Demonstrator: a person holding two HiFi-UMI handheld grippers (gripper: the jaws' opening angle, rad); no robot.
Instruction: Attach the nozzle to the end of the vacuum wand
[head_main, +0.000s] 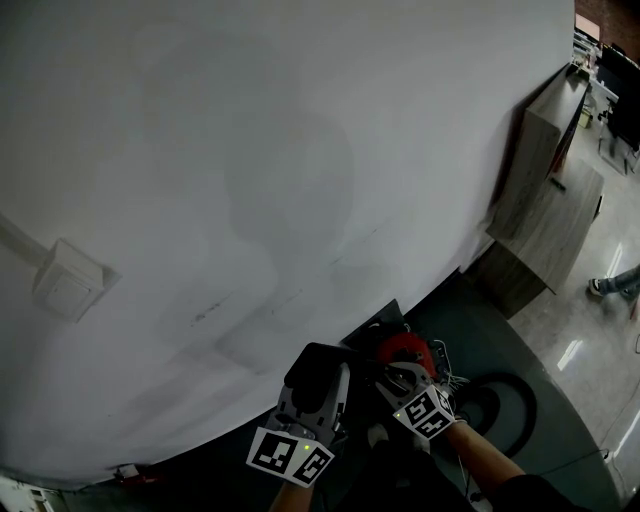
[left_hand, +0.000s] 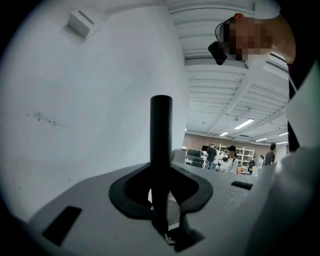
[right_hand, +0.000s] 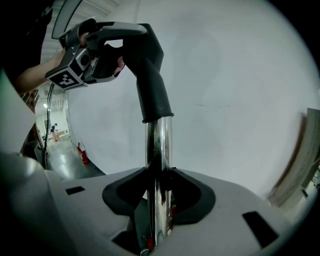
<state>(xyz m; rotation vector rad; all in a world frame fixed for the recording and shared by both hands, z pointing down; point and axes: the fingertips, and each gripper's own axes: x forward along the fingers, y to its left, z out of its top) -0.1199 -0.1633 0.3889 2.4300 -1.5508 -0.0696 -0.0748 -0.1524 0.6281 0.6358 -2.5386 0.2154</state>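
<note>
Wand (right_hand: 159, 165) in right tongs (right_hand: 159, 202), black nozzle (left_hand: 161, 130) in left tongs (left_hand: 161, 202).

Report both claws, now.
Left claw: closed on the black nozzle.
Right claw: closed on the chrome vacuum wand.

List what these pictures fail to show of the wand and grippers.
Chrome wand tube: lower end, right gripper view, sunk behind right gripper.
Black tube: base, left gripper view, buried in left gripper.
Nozzle: recognisable in no view.
Head view: both grips, dark, under marker cubes.
</note>
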